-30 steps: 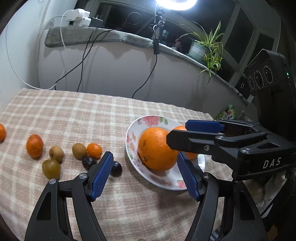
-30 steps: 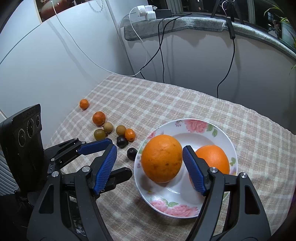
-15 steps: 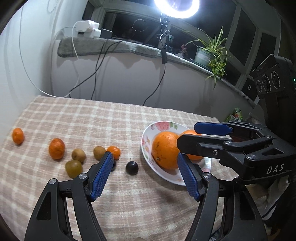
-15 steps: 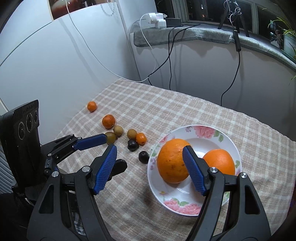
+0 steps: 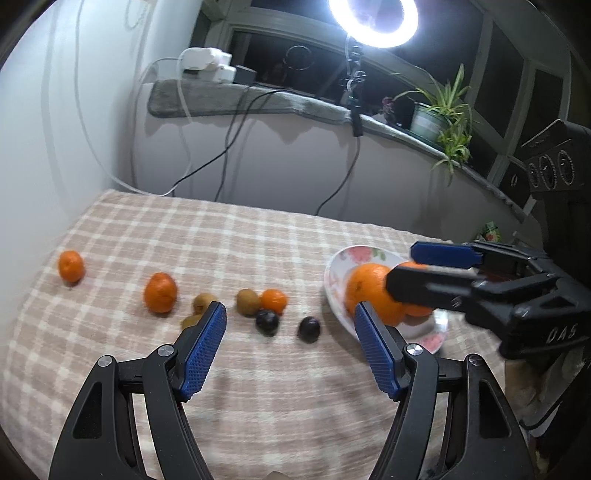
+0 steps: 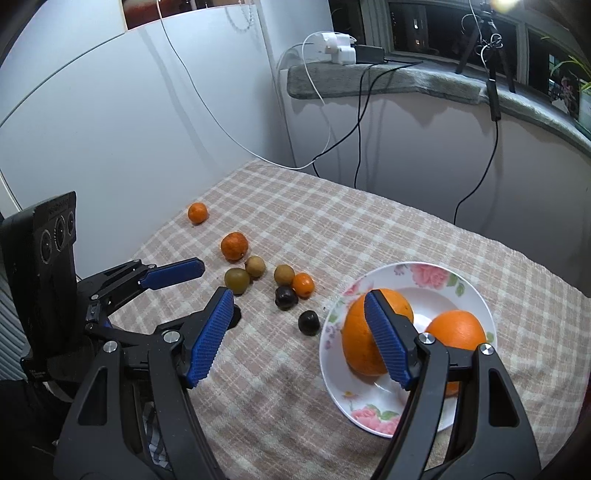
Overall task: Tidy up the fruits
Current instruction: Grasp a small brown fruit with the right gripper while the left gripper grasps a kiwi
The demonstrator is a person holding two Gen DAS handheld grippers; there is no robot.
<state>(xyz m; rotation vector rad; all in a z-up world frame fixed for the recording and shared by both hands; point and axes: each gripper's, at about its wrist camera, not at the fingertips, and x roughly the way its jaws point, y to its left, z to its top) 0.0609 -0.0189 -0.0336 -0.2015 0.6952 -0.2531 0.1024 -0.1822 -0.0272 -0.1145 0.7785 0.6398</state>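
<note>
A floral plate (image 6: 476, 291) (image 5: 334, 273) on the checked cloth holds a large orange (image 6: 356, 343) (image 5: 369, 290) and a second orange (image 6: 456, 328). Left of it lie two dark plums (image 6: 308, 322) (image 5: 308, 328), three kiwis (image 6: 236, 279), two small oranges (image 6: 303, 284) and a mandarin (image 6: 233, 245) (image 5: 160, 292). My right gripper (image 6: 299, 310) hangs open above the plate's left edge, holding nothing. My left gripper (image 5: 290, 328) is open and holds nothing above the cloth, in front of the plums and kiwis; the right wrist view shows it as well (image 6: 210, 286).
A low white wall with hanging cables (image 6: 354, 155) borders the table's far side. A grey ledge (image 5: 258, 103) above it carries chargers and a potted plant (image 5: 439, 114). A ring light (image 5: 373, 18) shines overhead. The table's right edge lies just past the plate.
Both grippers have drawn back from the plate, so the fruits look smaller and farther off. The plate has slid rightward in the left wrist view. Both jaws are as wide as before.
</note>
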